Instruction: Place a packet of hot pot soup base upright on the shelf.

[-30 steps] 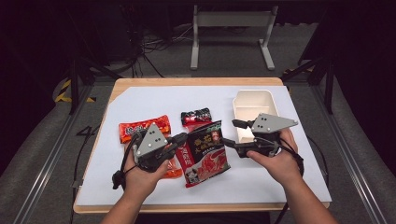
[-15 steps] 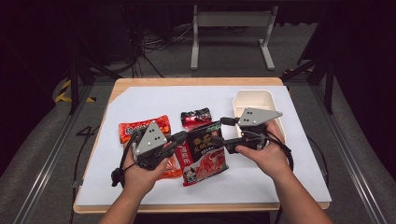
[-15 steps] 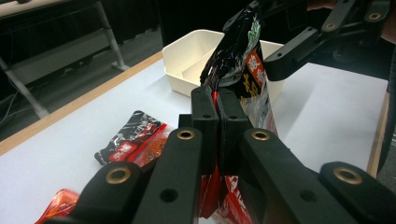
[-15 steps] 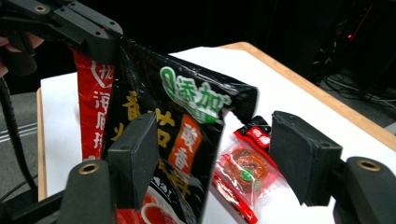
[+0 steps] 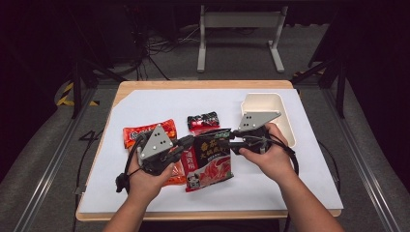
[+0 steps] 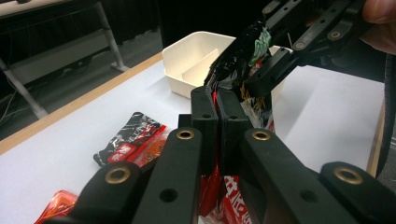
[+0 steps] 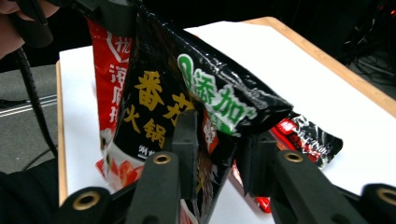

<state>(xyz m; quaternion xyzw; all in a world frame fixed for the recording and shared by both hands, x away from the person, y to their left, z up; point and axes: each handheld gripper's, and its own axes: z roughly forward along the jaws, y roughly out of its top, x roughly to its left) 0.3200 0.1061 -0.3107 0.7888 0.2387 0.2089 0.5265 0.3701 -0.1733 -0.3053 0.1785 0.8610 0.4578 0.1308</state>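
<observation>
A red-and-black snack bag (image 5: 210, 157) printed with yellow and white characters and a green-and-white band is seen between two black hand-held grippers, the left (image 5: 186, 141) and the right (image 5: 231, 140), each topped by a grey plate. An orange-red packet (image 5: 149, 133) and a small black-and-red packet (image 5: 203, 120) are shown on the white-covered, wood-edged desk (image 5: 309, 188), beside a cream tray (image 5: 283, 104).

Bright table, dark, slightly blurred surroundings
</observation>
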